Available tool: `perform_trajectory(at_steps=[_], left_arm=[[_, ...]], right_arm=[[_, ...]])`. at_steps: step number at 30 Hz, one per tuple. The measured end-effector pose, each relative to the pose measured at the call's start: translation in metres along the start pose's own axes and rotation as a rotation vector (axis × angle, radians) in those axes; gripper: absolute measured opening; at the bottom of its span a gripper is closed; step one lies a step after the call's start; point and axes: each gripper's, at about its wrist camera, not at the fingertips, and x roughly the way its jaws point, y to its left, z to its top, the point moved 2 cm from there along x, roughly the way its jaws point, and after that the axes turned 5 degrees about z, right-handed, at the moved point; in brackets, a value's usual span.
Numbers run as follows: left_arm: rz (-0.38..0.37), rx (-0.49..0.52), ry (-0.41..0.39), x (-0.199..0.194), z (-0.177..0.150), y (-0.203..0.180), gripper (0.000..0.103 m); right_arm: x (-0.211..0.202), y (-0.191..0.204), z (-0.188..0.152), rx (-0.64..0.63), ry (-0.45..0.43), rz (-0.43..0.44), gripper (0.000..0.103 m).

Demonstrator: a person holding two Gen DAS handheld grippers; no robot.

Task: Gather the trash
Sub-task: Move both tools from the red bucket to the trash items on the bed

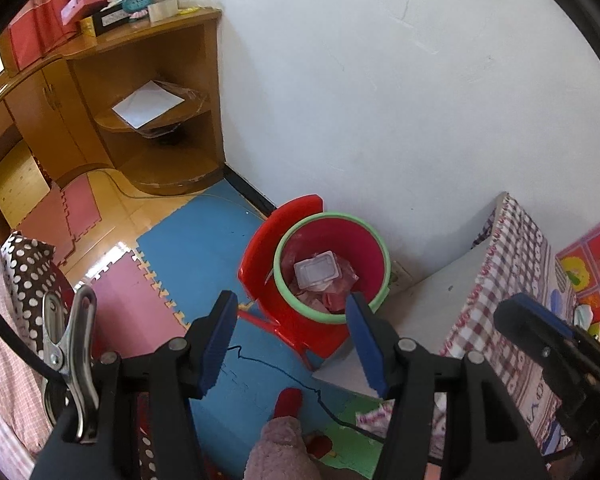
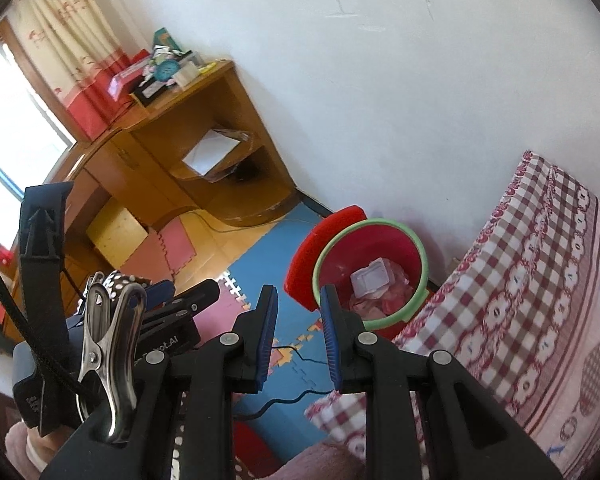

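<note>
A red bin with a green rim (image 1: 384, 258) (image 2: 423, 258) stands on the floor against the white wall, beside the bed. Inside it lie a white plastic lid (image 1: 315, 270) (image 2: 370, 278) and pink wrappers (image 1: 336, 300). My left gripper (image 1: 291, 303) hangs above and in front of the bin, its blue pads wide apart and nothing between them. My right gripper (image 2: 299, 294) is to its right, the jaws set a narrow gap apart and empty. Each gripper shows in the other's view, the right one (image 1: 540, 332) and the left one (image 2: 172, 300).
A red plastic stool (image 1: 260, 248) touches the bin's left side. The bed with a checked sheet (image 2: 520, 300) fills the right. A black cable (image 1: 276, 368) runs across blue and pink foam mats (image 1: 204, 240). A wooden desk (image 1: 160, 80) stands in the far corner. A person's foot (image 1: 288, 402) shows below.
</note>
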Motion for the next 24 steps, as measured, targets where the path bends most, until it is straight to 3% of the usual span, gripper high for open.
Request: perform_trajectory(at_steps=[10, 24], left_arm=[[-0.019, 0.007, -0.016, -0.048, -0.035, -0.010, 0.059], [-0.088, 0.104, -0.018, -0.093, -0.064, -0.077, 0.059]], right_arm=[[-0.054, 0.008, -0.034, -0.027, -0.042, 0.009, 0.023], [-0.127, -0.020, -0.074, 0.010, -0.109, -0.017, 0.023]])
